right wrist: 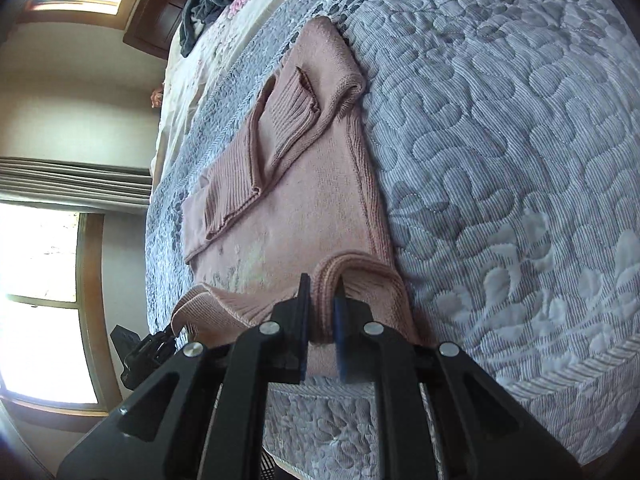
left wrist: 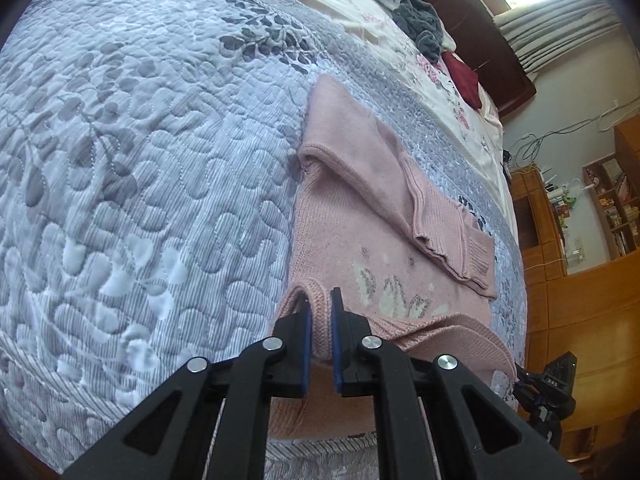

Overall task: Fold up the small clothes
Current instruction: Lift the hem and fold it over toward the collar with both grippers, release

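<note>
A pink knitted sweater (left wrist: 344, 216) lies on the quilted bed, both sleeves folded across its body. My left gripper (left wrist: 322, 300) is shut on a ribbed corner of its near hem, lifted off the quilt. In the right wrist view the same pink sweater (right wrist: 312, 200) stretches away from me, and my right gripper (right wrist: 322, 286) is shut on the other near hem corner, which curls over the fingertips. The hem between the two corners sags. The other gripper (right wrist: 140, 350) shows as a black shape at the lower left.
The grey-white quilt (left wrist: 140, 160) covers the bed. A floral sheet (left wrist: 460, 92) at the far end carries a dark grey garment (left wrist: 412, 12) and a dark red one (left wrist: 462, 76). Wooden shelves (left wrist: 608, 208) and windows (right wrist: 44, 280) lie beyond the bed edge.
</note>
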`<action>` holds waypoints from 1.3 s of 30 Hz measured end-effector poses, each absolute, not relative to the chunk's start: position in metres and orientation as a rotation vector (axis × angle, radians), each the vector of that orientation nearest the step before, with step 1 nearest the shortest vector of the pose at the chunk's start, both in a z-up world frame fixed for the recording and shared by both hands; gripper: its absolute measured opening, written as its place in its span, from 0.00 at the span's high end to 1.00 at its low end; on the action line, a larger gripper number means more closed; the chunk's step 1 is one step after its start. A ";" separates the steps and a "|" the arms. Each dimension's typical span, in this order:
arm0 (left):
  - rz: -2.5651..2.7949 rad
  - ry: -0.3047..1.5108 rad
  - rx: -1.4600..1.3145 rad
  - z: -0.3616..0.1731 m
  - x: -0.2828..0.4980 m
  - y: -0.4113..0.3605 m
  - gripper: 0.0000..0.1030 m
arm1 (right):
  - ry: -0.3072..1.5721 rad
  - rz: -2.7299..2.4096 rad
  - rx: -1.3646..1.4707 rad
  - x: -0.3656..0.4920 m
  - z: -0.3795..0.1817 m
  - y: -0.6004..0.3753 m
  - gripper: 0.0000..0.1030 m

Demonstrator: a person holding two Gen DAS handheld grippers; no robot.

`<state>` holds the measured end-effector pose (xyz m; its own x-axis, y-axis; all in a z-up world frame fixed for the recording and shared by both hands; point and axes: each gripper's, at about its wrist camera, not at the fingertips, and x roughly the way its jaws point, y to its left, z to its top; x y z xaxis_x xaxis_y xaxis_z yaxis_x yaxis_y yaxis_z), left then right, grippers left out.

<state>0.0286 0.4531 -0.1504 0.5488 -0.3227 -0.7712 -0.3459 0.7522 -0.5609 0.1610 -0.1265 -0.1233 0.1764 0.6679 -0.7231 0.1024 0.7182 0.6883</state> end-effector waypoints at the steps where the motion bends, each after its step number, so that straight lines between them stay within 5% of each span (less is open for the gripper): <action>1: 0.015 1.025 -0.755 -0.153 0.031 0.454 0.90 | 1.361 0.448 0.709 0.163 -0.126 -0.126 0.91; 4: 0.000 1.042 -0.780 -0.159 0.035 0.459 0.87 | 1.363 0.416 0.690 0.168 -0.132 -0.128 0.79; 5: -0.011 1.044 -0.794 -0.159 0.035 0.461 0.86 | 1.356 0.397 0.675 0.169 -0.132 -0.129 0.67; 7: -0.026 1.035 -0.823 -0.156 0.031 0.467 0.80 | 1.334 0.394 0.663 0.168 -0.130 -0.133 0.62; 9: 0.017 0.992 -0.809 -0.146 0.022 0.475 0.55 | 1.324 0.403 0.665 0.165 -0.128 -0.138 0.62; 19: -0.015 1.007 -0.546 -0.123 0.027 0.455 0.50 | 1.249 0.438 0.404 0.156 -0.091 -0.119 0.61; 29: -0.017 1.116 -0.340 -0.152 0.068 0.408 0.46 | 1.271 0.452 0.117 0.183 -0.108 -0.067 0.48; 33: 0.007 1.134 -0.309 -0.161 0.077 0.402 0.48 | 1.306 0.430 0.017 0.191 -0.127 -0.052 0.48; 34: 0.014 1.131 -0.299 -0.162 0.077 0.401 0.48 | 1.315 0.429 -0.001 0.192 -0.132 -0.049 0.56; 36: 0.022 1.122 -0.267 -0.161 0.076 0.396 0.69 | 1.322 0.449 -0.027 0.188 -0.137 -0.045 0.90; 39: 0.022 1.096 -0.219 -0.153 0.067 0.391 0.85 | 1.280 0.466 -0.046 0.175 -0.131 -0.046 0.90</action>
<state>0.0670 0.3913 -0.1529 0.4594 -0.0906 -0.8836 -0.1259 0.9781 -0.1657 0.1751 -0.0457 -0.1308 0.2072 0.3093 -0.9281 -0.3598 0.9063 0.2217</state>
